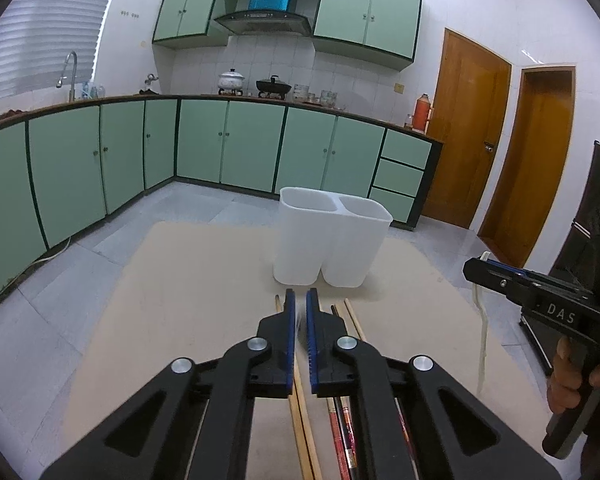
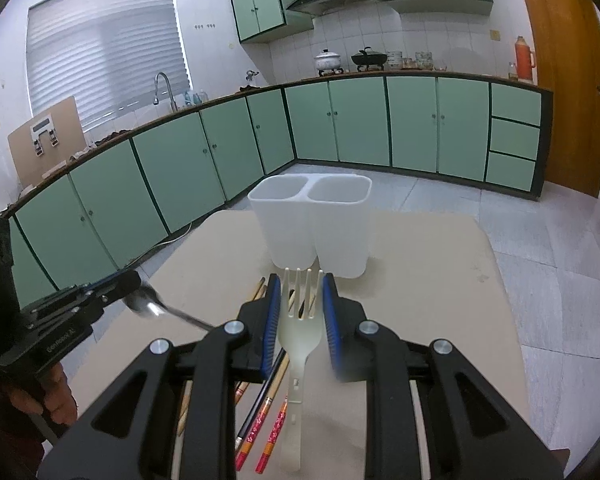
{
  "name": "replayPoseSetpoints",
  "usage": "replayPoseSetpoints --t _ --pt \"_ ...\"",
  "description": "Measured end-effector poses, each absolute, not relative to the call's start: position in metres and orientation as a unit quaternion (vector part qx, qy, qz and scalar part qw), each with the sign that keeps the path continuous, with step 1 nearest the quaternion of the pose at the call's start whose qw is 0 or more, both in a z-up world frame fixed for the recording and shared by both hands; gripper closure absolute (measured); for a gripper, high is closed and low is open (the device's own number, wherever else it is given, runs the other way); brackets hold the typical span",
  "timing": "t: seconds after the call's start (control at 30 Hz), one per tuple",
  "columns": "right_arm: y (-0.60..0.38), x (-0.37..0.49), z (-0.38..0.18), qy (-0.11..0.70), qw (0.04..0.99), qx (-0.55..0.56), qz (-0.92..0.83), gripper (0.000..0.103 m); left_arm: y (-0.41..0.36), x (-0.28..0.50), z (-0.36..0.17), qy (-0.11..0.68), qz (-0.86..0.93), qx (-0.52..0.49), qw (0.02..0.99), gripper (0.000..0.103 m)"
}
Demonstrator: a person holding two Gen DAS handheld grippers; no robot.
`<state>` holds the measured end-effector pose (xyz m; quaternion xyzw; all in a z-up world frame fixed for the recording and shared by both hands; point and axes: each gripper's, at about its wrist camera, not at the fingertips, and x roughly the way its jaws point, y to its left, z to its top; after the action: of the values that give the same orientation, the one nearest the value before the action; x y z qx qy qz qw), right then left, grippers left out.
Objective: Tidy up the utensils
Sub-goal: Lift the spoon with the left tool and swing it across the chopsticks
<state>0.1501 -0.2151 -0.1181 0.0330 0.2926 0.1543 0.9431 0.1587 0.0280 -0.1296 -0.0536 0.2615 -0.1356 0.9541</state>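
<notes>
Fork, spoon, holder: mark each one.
Fork [image 2: 300,330], right wrist view, on the neck below the tines.
Spoon [image 2: 145,307], right wrist view, on the bowl.
Holder [image 1: 300,248], left wrist view, on the front wall.

One fork [image 2: 300,320], one spoon [image 2: 146,306], one two-compartment holder [image 2: 312,232] — several chopsticks [image 2: 256,424]

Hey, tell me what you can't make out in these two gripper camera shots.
- Left wrist view: spoon inside the left gripper, only a blurred sliver shows.
- Right wrist view: spoon handle end, hidden behind the right gripper.
- Both views: chopsticks, partly covered by gripper bodies.
- Holder compartment bottoms, hidden by its walls.
</notes>
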Motion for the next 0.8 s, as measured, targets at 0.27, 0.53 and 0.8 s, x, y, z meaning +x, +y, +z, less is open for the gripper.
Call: replayPoseSetpoints --t 0.27,0.53,0.8 --pt "-0.216 0.149 -0.124 0.305 0.939 0.037 0.152 0.083 0.03 0.163 -0.143 0.296 -0.133 -0.048 0.945 0.099" --pt "-0.217 0.151 -0.134 0.32 0.935 0.039 0.147 0.083 0.023 0.177 -0.18 0.362 -0.131 -0.061 0.921 0.065" --pt "-0.224 0.158 -0.143 0.331 0.933 0.04 0.137 0.083 0.009 0.195 -0.202 0.39 -0.115 -0.048 0.912 0.065"
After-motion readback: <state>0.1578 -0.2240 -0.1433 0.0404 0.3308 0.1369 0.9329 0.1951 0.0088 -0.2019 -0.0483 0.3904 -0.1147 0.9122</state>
